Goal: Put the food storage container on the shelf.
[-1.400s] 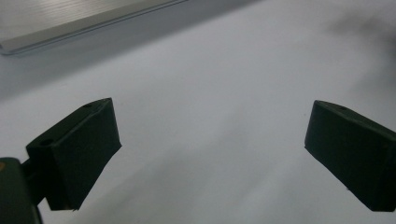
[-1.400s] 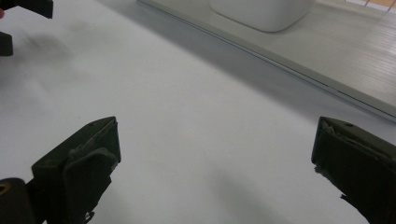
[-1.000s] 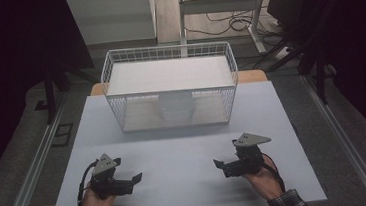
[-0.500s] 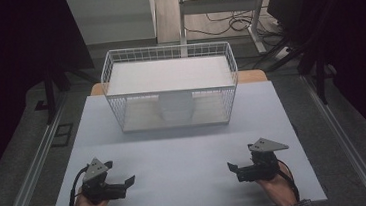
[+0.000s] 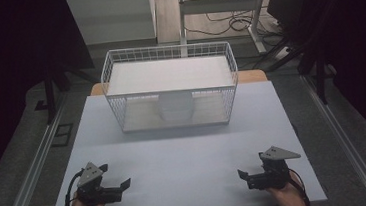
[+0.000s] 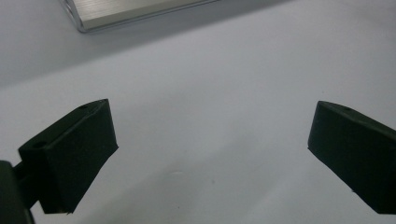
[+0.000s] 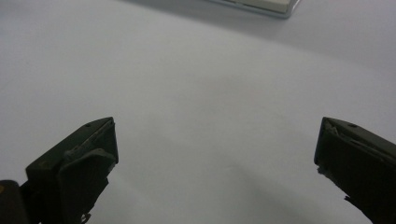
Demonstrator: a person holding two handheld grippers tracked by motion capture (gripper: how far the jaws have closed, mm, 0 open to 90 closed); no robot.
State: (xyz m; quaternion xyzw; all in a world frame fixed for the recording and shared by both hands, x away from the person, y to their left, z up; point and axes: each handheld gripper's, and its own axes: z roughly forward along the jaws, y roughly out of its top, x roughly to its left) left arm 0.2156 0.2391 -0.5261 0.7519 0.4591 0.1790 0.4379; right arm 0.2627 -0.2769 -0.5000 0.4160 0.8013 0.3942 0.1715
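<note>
My left gripper (image 5: 113, 175) rests low over the pale table (image 5: 185, 148) near its front left corner, pointing inward. Its jaws stand wide open with nothing between them, and in the left gripper view (image 6: 210, 149) bare table surface lies between them. My right gripper (image 5: 250, 165) sits near the front right corner, also pointing inward. It is open and empty too, with plain table under its gap (image 7: 215, 158). A hand holds each gripper at the bottom edge of the high view.
A white wire basket (image 5: 166, 49) stands at the table's back centre, a white board (image 5: 168, 75) across its top and a white cylinder (image 5: 175, 106) inside. A silvery bar edge shows at the top of each gripper view (image 6: 135, 11) (image 7: 261, 4). Dark floor and cables lie beyond.
Both grippers have drawn back toward the table's front edge and moved apart, the left going left and the right going right. Their jaws stayed open.
</note>
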